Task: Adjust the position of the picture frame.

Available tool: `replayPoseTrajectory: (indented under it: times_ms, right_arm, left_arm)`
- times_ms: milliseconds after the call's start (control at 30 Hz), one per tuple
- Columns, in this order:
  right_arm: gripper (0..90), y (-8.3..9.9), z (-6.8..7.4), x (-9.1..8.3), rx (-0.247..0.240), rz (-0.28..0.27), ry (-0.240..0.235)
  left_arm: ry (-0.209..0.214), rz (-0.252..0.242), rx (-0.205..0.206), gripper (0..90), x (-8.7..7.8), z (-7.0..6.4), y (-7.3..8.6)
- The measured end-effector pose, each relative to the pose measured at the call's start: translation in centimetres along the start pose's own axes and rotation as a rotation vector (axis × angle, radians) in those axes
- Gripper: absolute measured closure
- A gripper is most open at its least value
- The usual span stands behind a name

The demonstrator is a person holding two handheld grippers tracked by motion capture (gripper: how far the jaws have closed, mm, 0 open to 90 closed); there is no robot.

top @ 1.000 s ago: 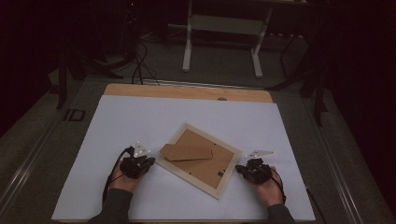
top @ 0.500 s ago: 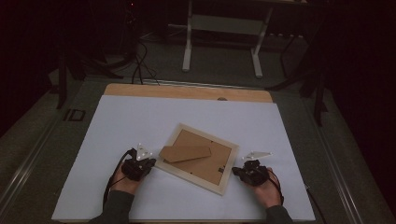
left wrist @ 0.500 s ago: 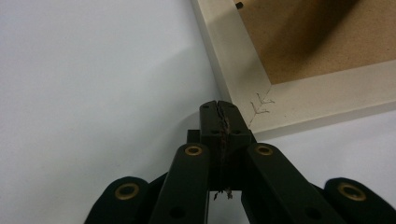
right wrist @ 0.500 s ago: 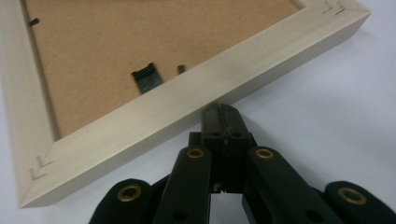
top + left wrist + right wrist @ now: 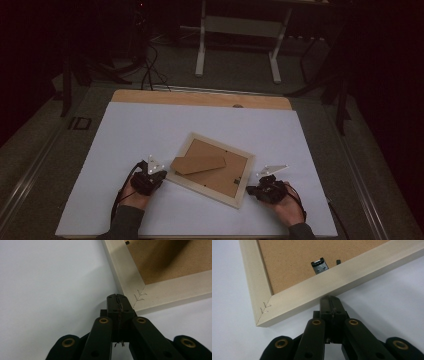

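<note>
At the near edge of the table, the left gripper (image 5: 151,176) sits with its jaws pressed together on nothing, its tip just beside the left corner of the picture frame (image 5: 210,169). In the left gripper view the closed tip (image 5: 117,301) lies by the stapled corner joint of the frame (image 5: 160,290). The right gripper (image 5: 260,190) is also at the near side, jaws shut and empty, its tip against or just short of the frame's right edge; in the right gripper view the tip (image 5: 331,302) meets the pale wooden rail (image 5: 332,285) below a small metal hanger (image 5: 320,265).

The frame lies face down and turned at an angle in the near middle of the white sheet (image 5: 150,130). Inside its border sits a brown backing board (image 5: 220,167) with a cardboard stand (image 5: 197,164) on top. Left, right and beyond the frame the sheet lies bare out to the wooden strip (image 5: 200,98) at the far edge.
</note>
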State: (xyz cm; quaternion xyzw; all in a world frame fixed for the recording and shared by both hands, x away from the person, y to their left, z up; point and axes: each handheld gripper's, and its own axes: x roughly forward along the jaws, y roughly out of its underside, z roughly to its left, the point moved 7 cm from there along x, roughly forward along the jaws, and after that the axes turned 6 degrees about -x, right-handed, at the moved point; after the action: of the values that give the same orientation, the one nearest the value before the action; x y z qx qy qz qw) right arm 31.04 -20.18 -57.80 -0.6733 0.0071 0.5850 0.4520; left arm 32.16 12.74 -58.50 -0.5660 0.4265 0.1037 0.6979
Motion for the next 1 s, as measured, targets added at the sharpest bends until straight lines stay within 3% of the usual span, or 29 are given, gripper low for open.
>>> replayPoseTrajectory:
  times_ms: [200,500,700,800,1000]
  right_arm:
    - [90.0,-0.3,-0.3,0.3,0.017,-0.012,0.034]
    - [90.0,-1.0,-1.0,0.8,0.046,-0.042,0.083]
    - [90.0,-1.8,-1.7,1.4,0.073,-0.064,0.13]
    - [90.0,-2.0,-2.0,1.5,0.086,-0.077,0.131]
    - [90.0,-1.5,-1.2,1.2,0.059,-0.059,0.107]
  left_arm:
    - [0.008,-0.021,-0.02,90.0,-0.2,-0.1,-0.1]
    - [-0.002,-0.039,-0.016,90.0,-0.4,-0.1,-0.3]
    - [0.019,-0.04,-0.029,90.0,-0.5,0.0,-0.3]
    - [0.031,-0.036,-0.028,90.0,-0.5,0.1,-0.2]
    - [0.076,-0.022,-0.014,90.0,-1.0,0.1,0.0]
